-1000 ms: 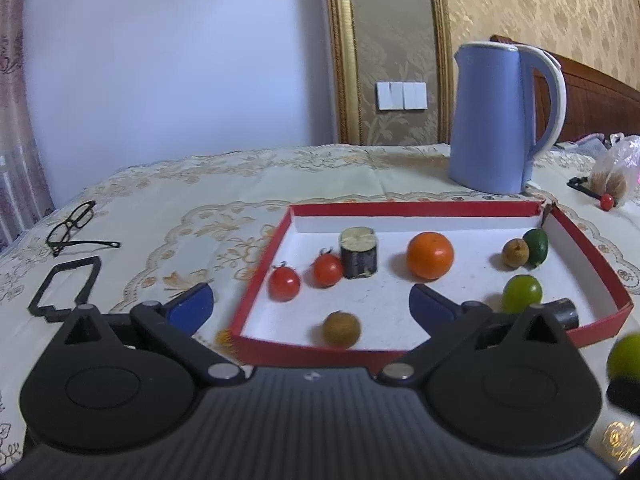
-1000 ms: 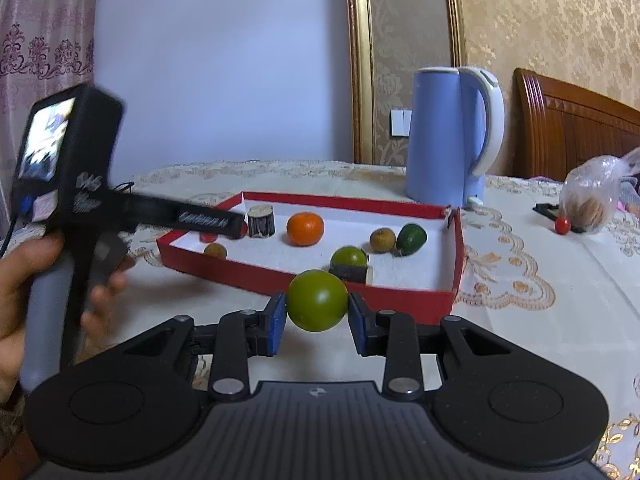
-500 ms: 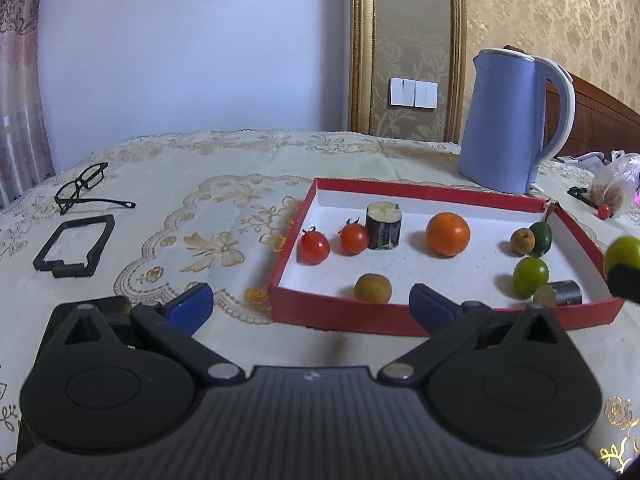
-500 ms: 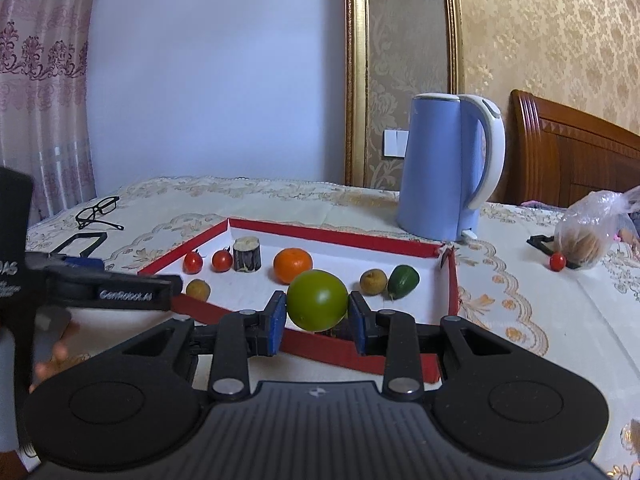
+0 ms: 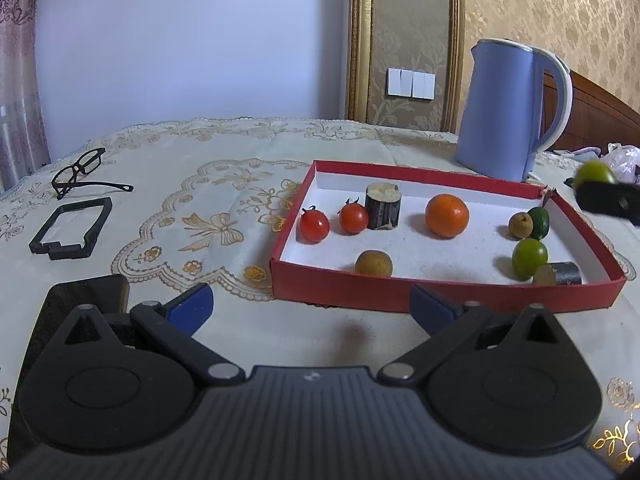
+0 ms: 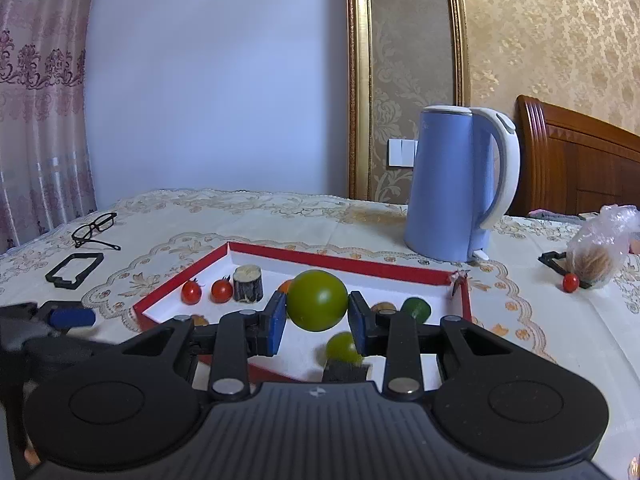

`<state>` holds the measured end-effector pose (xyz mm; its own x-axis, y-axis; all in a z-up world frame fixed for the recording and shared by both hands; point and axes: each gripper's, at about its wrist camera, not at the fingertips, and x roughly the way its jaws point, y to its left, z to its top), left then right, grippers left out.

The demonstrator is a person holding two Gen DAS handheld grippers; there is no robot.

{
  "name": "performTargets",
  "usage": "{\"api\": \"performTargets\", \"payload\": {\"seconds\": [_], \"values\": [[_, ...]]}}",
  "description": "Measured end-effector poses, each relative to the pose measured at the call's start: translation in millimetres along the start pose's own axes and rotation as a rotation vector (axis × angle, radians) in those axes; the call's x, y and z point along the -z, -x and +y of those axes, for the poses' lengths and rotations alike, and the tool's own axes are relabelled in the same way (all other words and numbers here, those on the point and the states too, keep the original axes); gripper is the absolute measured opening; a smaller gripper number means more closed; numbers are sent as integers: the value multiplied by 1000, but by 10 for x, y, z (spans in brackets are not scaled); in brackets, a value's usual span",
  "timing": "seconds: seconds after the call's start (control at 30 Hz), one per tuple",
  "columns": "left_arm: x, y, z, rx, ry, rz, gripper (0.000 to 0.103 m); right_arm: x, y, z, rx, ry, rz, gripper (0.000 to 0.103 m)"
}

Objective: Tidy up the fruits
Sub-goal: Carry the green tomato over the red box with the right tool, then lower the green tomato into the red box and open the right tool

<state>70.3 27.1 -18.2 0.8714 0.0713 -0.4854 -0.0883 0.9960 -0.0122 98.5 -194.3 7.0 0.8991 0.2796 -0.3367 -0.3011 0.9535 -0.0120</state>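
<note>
Embroidered tablecloth [image 5: 200,216]; gold-patterned wallpaper [image 6: 552,40] behind.

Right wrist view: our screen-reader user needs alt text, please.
The right hand-held gripper grips a round green fruit above a shallow red cardboard tray holding cherry tomatoes and other fruit. A blue electric kettle stands behind on the embroidered tablecloth.

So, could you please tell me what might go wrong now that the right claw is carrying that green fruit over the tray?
1. The green fruit is round and pinched only at its sides by the right claw; it could slip.
2. Released here, it may land on the smaller green fruit below.
3. It could roll into the orange inside the red tray.
</note>
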Motion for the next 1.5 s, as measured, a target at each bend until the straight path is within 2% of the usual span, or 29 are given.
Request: {"api": "performTargets", "payload": {"seconds": [0.33, 0.5, 0.77, 1.5], "values": [[20, -22, 14, -3, 4, 1, 103, -156, -339, -53, 26, 0, 26, 33], [30, -25, 18, -1, 4, -2, 103, -181, -613, -121, 55, -9, 66, 33], [32, -72, 152, 15, 84, 31, 103, -137, -994, -240, 99, -57, 131, 33], [35, -69, 138, 1, 80, 36, 103, -76, -1277, -252, 134, -90, 188, 34]]}}
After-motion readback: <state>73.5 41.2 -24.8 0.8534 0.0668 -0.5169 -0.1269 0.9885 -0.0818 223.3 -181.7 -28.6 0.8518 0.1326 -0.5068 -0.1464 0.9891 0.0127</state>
